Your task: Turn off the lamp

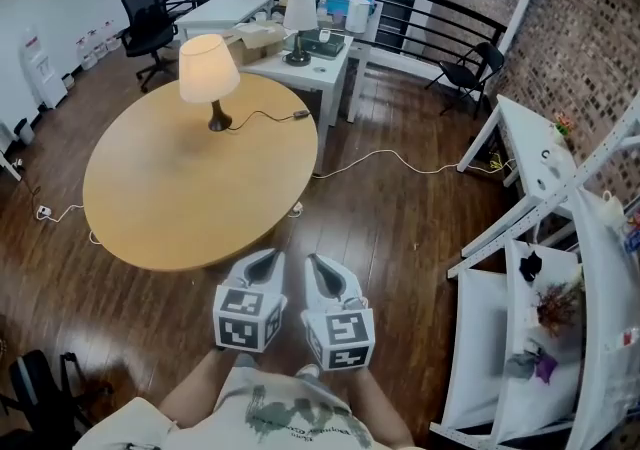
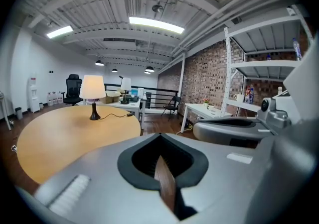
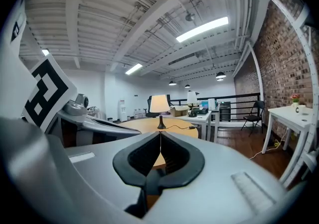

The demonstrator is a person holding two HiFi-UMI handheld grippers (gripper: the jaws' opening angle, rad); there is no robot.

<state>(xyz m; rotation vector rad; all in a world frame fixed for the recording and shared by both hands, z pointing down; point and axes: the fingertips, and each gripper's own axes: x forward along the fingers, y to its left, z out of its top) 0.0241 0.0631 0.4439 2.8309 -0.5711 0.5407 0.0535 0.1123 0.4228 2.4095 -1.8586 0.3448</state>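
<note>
Head view: one lit lamp [image 1: 209, 73] is seen upright on the round table [image 1: 180, 208], upper left of the frame.
Two lamps are counted, a second lamp [image 1: 300, 16] being placed on the white desk [image 1: 325, 66] behind. The lit lamp's long axis is set vertical, shade uppermost. At lower centre, the left gripper [image 1: 273, 256] and right gripper [image 1: 311, 260] are held with jaws pressed together, well apart from it.
</note>
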